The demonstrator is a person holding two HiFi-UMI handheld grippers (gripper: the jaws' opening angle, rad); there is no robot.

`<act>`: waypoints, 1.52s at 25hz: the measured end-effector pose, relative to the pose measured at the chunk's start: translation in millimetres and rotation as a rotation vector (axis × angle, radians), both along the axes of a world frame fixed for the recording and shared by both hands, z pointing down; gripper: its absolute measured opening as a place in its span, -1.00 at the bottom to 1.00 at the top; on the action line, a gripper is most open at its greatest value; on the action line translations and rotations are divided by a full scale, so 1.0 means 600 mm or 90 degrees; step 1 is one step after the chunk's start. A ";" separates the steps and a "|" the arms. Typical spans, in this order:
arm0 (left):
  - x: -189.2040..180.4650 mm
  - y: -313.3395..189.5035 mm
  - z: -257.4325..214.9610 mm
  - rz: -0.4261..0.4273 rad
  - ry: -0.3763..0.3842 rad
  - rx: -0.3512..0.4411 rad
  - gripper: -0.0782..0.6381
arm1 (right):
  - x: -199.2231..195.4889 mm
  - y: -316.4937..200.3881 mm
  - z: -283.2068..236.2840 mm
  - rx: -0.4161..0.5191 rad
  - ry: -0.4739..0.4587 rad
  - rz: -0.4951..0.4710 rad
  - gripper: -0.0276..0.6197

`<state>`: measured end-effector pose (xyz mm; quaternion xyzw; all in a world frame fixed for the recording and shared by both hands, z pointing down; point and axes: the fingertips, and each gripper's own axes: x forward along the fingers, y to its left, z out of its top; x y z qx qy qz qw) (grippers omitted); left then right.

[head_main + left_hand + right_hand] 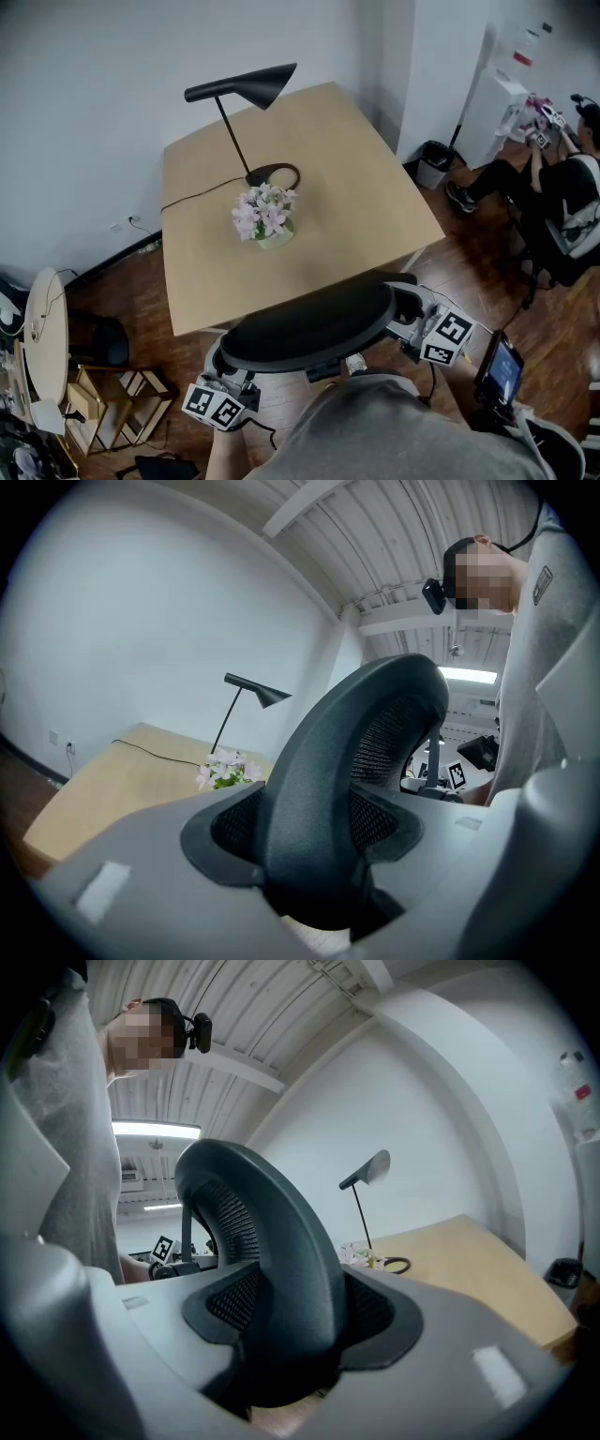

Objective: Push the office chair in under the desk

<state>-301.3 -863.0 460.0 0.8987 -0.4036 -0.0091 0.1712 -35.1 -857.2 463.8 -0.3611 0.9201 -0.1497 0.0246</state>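
The black office chair's backrest (309, 330) stands at the near edge of the light wooden desk (375, 206), its top rim curving across the head view. My left gripper (229, 367) is shut on the left end of that rim and my right gripper (405, 315) on the right end. In the left gripper view the mesh backrest (366, 752) fills the gap between the jaws of my left gripper (314, 855), pads against its frame. The right gripper view shows the same backrest (272, 1241) clamped in my right gripper (281, 1335). The seat is hidden below.
On the desk stand a black lamp (246, 86) and a pot of pale flowers (265, 214). A black bin (433, 164) and a seated person (562, 197) are at the right. A low wooden shelf (103, 394) and a round white table (47, 328) stand at the left.
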 end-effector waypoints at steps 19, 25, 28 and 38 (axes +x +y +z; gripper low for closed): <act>-0.003 -0.007 -0.008 -0.017 0.022 0.019 -0.01 | 0.008 -0.009 0.000 0.033 0.021 0.003 -0.04; -0.042 0.025 -0.043 -0.057 0.025 0.051 0.04 | 0.055 0.013 -0.052 0.084 0.032 0.090 0.01; -0.058 0.061 -0.037 -0.064 0.031 0.045 0.04 | 0.050 0.049 -0.058 0.084 0.037 0.107 0.01; -0.022 0.197 0.003 0.011 0.062 -0.011 -0.32 | -0.024 0.207 -0.056 0.050 0.045 0.095 -0.38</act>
